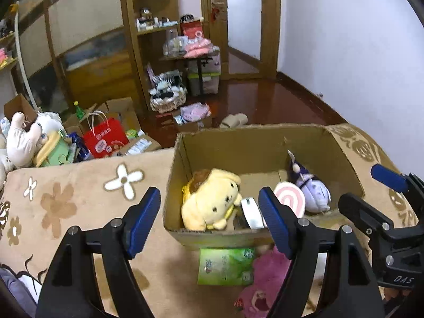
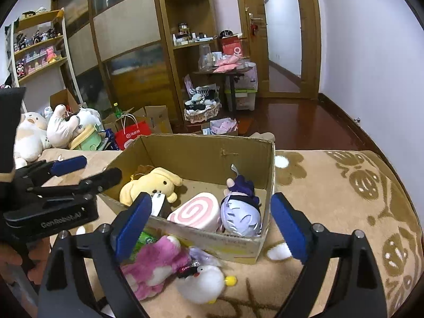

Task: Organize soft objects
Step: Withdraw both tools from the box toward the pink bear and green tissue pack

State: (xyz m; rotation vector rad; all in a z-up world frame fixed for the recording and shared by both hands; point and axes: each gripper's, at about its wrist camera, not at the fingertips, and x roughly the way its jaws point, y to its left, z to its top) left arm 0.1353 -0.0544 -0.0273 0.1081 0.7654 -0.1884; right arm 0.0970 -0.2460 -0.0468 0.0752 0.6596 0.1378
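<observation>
Open brown cardboard box [image 2: 201, 156] sits on the beige flowered blanket [image 2: 344, 185] as collection point; yellow dog plush [image 2: 151, 185], pink swirl roll cushion [image 2: 196, 212] and purple-haired doll [image 2: 239, 212] lie inside. At its 6 o'clock, outside, wait the pink fuzzy bear [image 2: 156, 265] and white duck plush [image 2: 201, 283]. Left gripper [image 1: 209, 222] and right gripper [image 2: 209, 228] hover wide open, empty, presumably for the next pick.

Both wrist fisheye views look forward and slightly down, from close range, at an open cardboard box [image 1: 254, 143] [image 2: 201, 151] on a bed. The left view sees it from the left, the right view from the right; both share the box and the room's shelves in the upper frame.
</observation>
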